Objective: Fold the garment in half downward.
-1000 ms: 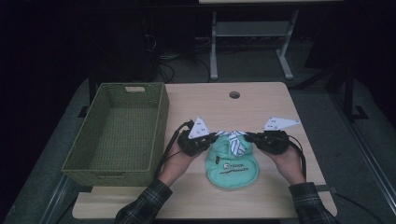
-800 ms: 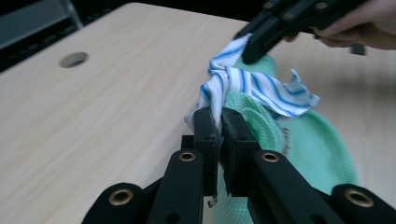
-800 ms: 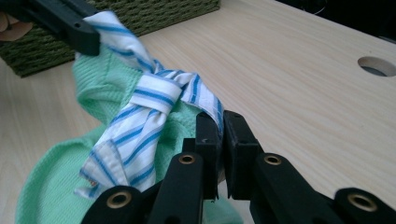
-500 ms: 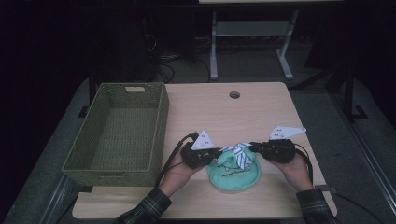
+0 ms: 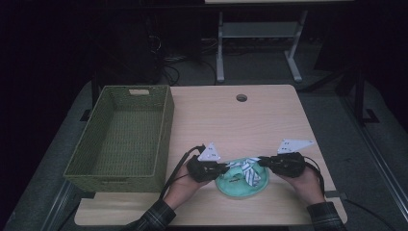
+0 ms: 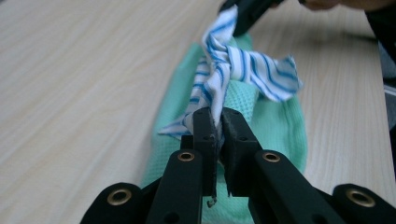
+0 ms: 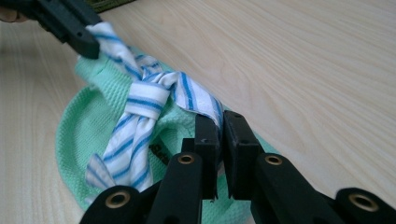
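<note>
The worktop is light wood with a round hole near its far edge, in a dark room. A green woven basket stands at its left. The mint garment lies near the front edge. The left tool and right tool each clench its blue-striped cloth, which is knotted in the middle.
</note>
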